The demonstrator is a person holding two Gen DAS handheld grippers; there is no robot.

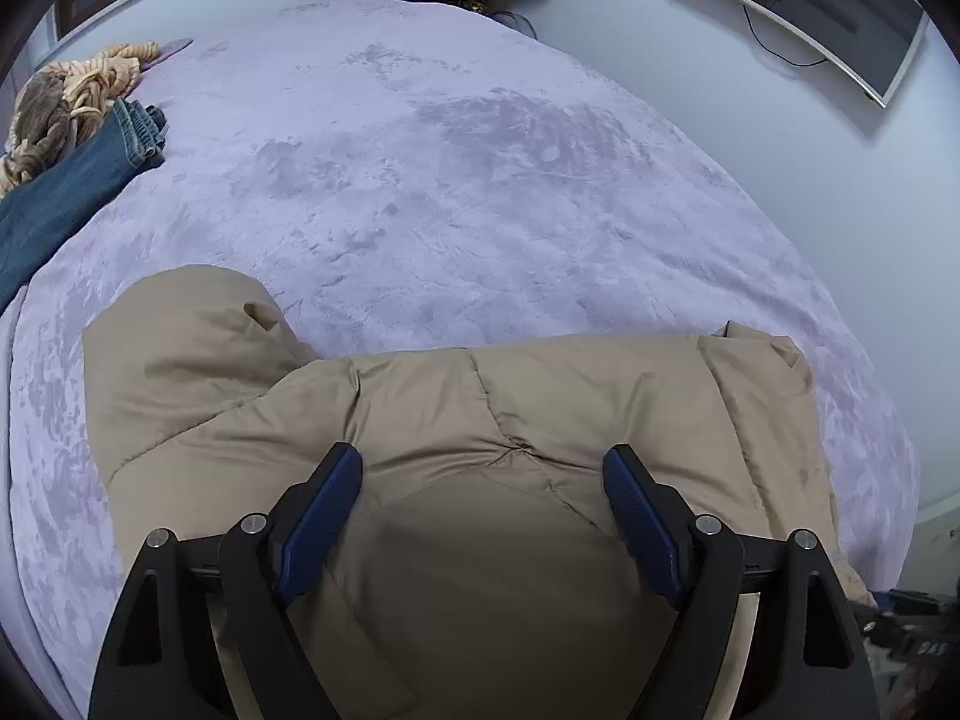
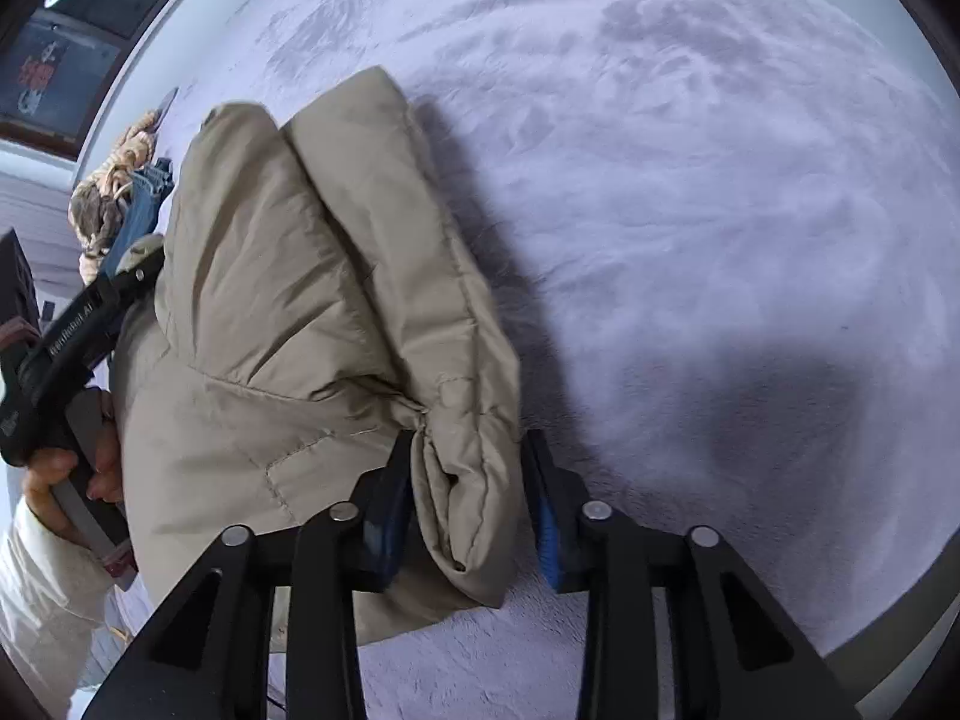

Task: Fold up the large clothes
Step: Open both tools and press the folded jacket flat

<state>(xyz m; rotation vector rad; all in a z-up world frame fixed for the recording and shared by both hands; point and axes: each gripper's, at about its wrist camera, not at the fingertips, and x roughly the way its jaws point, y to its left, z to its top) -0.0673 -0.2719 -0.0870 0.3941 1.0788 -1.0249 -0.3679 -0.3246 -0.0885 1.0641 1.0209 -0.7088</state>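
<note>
Near the front edge of the bed (image 1: 480, 180), on its lilac plush cover, lies the beige padded jacket (image 1: 456, 408), already doubled into a thick bundle with one puffy part humped up at its left end. The left gripper (image 1: 483, 468) hangs just above the middle of the bundle with its blue-padded fingers spread wide, gripping nothing. At the bundle's right end, the right gripper (image 2: 468, 480) has its fingers set on either side of a bunched, rolled edge of the jacket; they seem to pinch it, though a narrow gap on the right side makes full contact hard to confirm.

The step in hand looks like a late fold: the right end is held, ready to be carried over or tucked in. The next move probably calls for lifting that edge across the bundle while the left tool presses the middle down, since the padding is springy and likely to puff open again.

Jeans (image 1: 66, 180) and a tan knitted garment (image 1: 72, 96) lie well apart at the bed's far left corner.
</note>
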